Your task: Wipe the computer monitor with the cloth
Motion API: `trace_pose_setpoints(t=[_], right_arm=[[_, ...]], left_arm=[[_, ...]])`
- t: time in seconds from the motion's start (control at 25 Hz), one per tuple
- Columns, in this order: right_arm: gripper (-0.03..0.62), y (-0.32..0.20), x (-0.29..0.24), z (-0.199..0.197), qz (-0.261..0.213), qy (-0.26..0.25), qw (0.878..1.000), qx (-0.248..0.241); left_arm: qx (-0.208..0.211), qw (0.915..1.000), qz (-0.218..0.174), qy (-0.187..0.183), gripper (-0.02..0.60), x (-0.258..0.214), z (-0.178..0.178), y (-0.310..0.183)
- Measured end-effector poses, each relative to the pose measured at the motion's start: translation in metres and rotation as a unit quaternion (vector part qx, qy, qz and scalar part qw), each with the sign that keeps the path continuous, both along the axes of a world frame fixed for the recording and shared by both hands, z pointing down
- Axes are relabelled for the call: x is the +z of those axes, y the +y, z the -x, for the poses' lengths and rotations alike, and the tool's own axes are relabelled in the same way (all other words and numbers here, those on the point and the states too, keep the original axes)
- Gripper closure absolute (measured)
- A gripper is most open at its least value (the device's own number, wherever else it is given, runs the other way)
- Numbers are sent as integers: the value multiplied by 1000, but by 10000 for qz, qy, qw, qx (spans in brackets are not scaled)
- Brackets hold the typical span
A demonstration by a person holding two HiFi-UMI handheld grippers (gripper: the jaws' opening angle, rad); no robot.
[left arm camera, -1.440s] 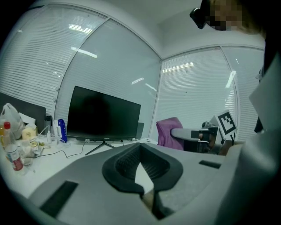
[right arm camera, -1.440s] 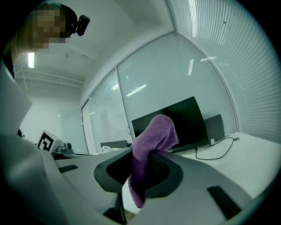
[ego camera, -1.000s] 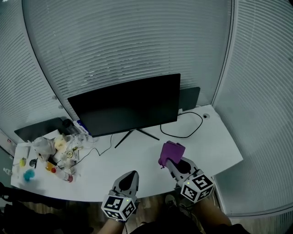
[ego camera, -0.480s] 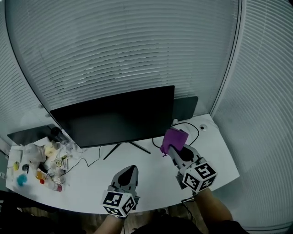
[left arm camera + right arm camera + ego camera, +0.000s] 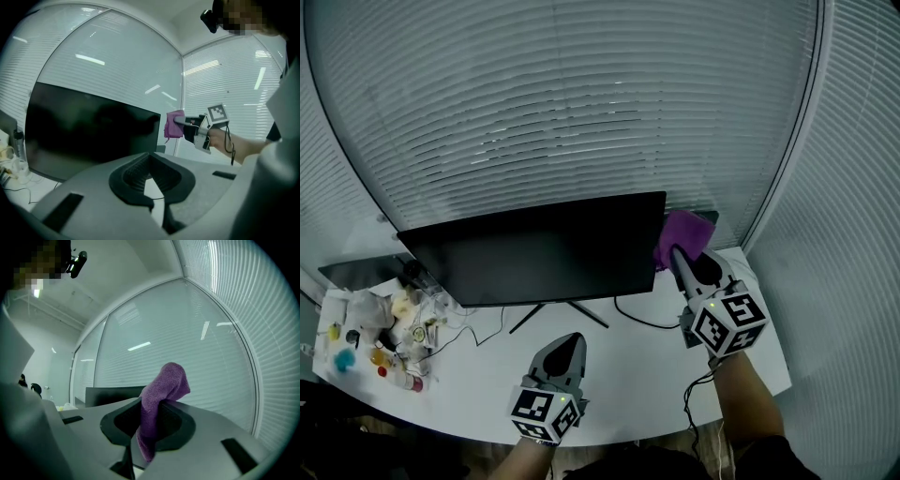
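Now my right gripper (image 5: 679, 255) pinches the purple cloth (image 5: 684, 232) tight, up by the top right corner of the monitor (image 5: 534, 253). My left gripper (image 5: 569, 343) is closed on nothing. I think wiping starts next: I must press the cloth softly on the dark screen.

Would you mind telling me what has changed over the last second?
The right gripper, shut on the cloth, rose from low over the desk and moved forward to beside the monitor's upper right corner. Nothing was taken or let go. The left gripper stayed low over the desk, jaws together and empty; the monitor and the clutter at the left kept their places.
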State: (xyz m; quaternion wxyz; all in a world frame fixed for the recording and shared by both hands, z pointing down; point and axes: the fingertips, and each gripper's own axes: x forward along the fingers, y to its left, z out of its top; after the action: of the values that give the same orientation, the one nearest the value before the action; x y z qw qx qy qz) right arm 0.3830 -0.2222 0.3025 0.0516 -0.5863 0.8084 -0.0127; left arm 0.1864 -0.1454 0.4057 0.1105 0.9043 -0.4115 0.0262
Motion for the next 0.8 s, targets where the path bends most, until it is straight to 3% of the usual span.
trace_pose_setpoints(t=[0.44, 0.8], right_arm=[[514, -51, -34, -32, -224, 22, 9997, 104], [514, -80, -20, -36, -76, -56, 9999, -39]], left_arm=[[-188, 9998, -95, -31, 577, -7, -15, -14], [-271, 9995, 9, -157, 577, 6, -19, -17]])
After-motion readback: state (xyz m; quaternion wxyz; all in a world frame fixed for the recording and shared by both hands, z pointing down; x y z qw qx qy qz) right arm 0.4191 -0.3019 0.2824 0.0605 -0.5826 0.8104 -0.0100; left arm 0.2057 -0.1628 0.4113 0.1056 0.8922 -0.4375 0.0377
